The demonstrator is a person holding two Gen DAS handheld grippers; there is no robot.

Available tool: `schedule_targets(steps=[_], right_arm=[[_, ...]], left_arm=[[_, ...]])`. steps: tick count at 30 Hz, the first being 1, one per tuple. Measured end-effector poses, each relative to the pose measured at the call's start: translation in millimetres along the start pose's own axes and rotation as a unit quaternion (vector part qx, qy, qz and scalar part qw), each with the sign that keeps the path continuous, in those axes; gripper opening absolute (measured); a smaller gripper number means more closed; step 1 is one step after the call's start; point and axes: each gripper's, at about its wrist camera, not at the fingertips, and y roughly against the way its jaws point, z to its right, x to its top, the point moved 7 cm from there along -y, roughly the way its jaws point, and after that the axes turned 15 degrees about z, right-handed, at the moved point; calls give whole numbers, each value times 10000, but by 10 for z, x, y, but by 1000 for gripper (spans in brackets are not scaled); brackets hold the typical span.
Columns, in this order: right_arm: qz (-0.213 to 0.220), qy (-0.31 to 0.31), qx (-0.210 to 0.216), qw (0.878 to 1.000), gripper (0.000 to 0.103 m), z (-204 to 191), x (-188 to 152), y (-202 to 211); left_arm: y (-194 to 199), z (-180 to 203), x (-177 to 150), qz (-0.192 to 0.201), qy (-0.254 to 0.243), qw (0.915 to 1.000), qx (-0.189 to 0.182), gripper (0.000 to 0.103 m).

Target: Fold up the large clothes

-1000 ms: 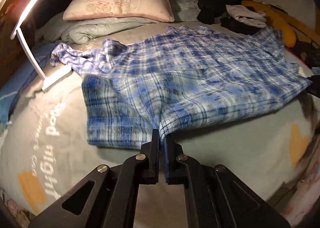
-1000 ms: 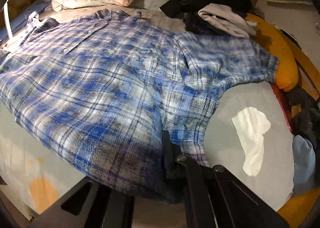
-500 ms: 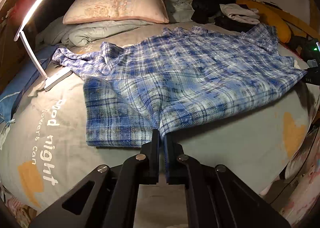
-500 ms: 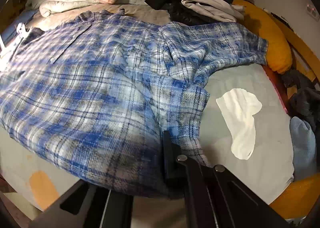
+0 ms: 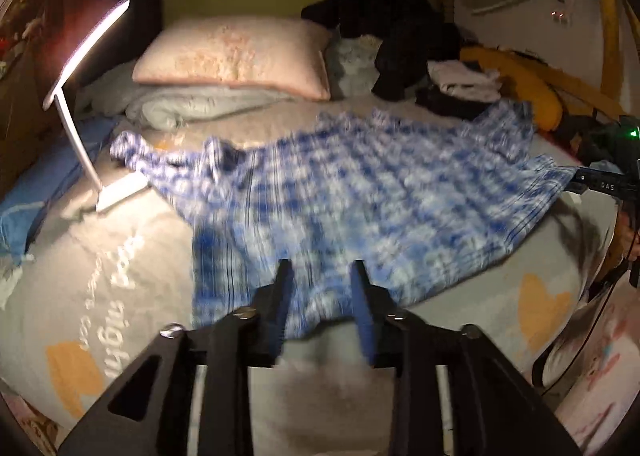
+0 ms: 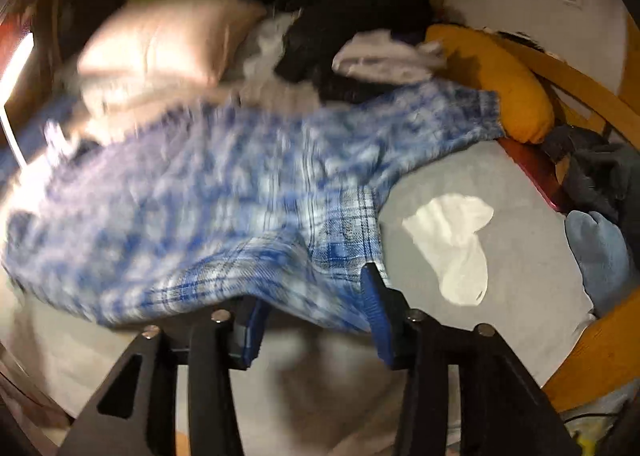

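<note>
Lying spread across the grey bedsheet [image 5: 132, 252], the blue plaid shirt [image 5: 360, 195] has its near hem toward both cameras and its far sleeve reaching toward the yellow cushion [image 6: 508, 87] at the right edge of the bed. The picture is smeared with motion, so the weave and folds of the cloth are hard to read.

The left gripper [image 5: 320, 276] has just been opening: its jaws now stand apart with a clear gap, and the shirt's hem shows in that gap, lying slack on the bed with neither pad pressing on it. The right gripper [image 6: 312, 296] has just been opening too; its blue-padded jaws are spread and the shirt's lower corner drapes over and between them, loose. Its left finger is partly hidden under the cloth.

In the left wrist view a lit desk lamp [image 5: 80, 95] stands on the bed at the left, just beside the shirt's other sleeve. A pink pillow [image 5: 236, 55] sits on a folded grey blanket [image 5: 192, 107] at the head of the bed, with a heap of dark clothes [image 5: 392, 39] beside it. In the right wrist view a white sock [image 6: 456, 240] lies on the sheet near the shirt's right edge, apart from it
</note>
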Motion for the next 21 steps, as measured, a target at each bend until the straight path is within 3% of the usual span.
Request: schedule_targets(steps=[3,5,7,9,13,14,16,17,19,21], right_arm=[[413,-55,30,9991,57,22,192,99],[643,-87,59,9979,63,6,294,173],[896,-115,152,9958,80,-22,418,287],[1086,-110,180,9939,82,-17,536,389],[1353,-383,69,9900,89,135,694,500],[1587,-545,27,9858,89,197,777,560],[2198,-736,-71,9727,102,277,971,730],[2408,-803,-126,9672,103,303,1048,801],[2726,-924,115,9576,103,311,1214,919],[2708,-983,816,9541,103,235,1403,945]], left_arm=[[44,17,342,240,86,9996,-104,52],[104,19,603,545,159,9983,-111,70],[182,32,835,889,155,9959,-62,93],[249,43,1031,1199,138,9927,-5,102],[265,75,1291,1572,218,9872,-137,103],[232,91,1333,1591,222,9868,-220,103],[173,138,1413,1638,213,9857,-334,103],[147,155,1460,1699,217,9847,-320,103],[102,186,1558,1836,246,9823,-271,103],[2,203,1704,1977,301,9795,-251,103]])
